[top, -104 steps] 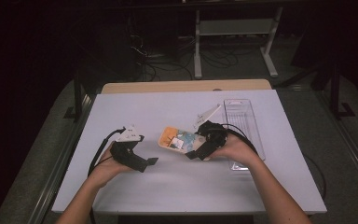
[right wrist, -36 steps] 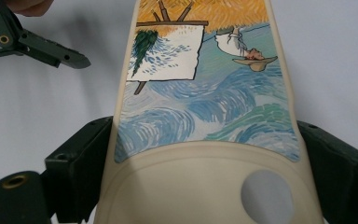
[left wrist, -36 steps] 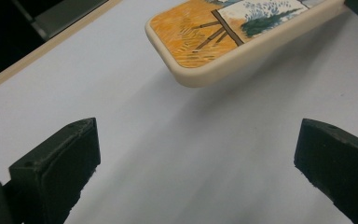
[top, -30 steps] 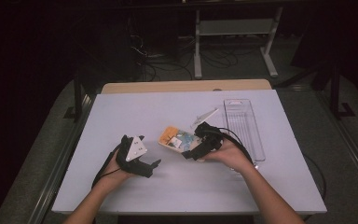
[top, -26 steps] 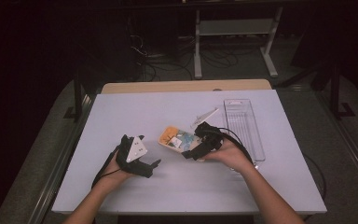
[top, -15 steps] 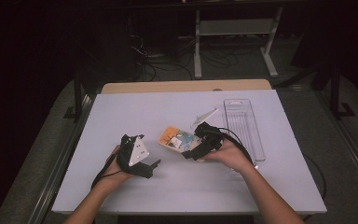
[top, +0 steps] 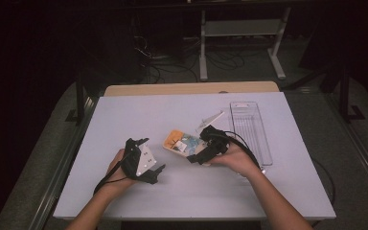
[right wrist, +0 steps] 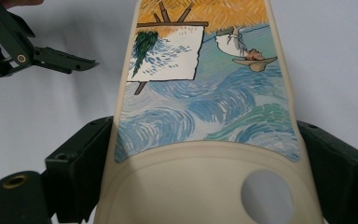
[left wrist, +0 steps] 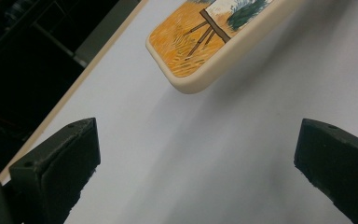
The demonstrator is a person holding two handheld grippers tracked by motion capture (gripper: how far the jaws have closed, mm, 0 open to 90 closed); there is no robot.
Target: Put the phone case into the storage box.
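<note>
A cream phone case [top: 181,142] painted with an orange field, an easel and blue swirls is at the table's middle. My right gripper [top: 196,154] is shut on its camera-hole end, a jaw against each long edge [right wrist: 205,154]. The case [right wrist: 200,93] runs away from the jaws. Its far orange corner [left wrist: 200,46] hangs a little above the table and casts a shadow. To the case's left, my left gripper [top: 151,155] is open wide and holds nothing [left wrist: 198,135]; it points at that corner. The left gripper [right wrist: 42,51] also appears beyond the case.
A clear, long plastic tray [top: 251,129] lies on the white table [top: 139,115] to the right of my right hand. The table's wooden far edge [top: 191,88] borders a dark floor with cables and a shelf frame.
My left gripper has moved right, closer to the case, and stayed open. The right gripper has kept hold of the case in nearly the same place.
</note>
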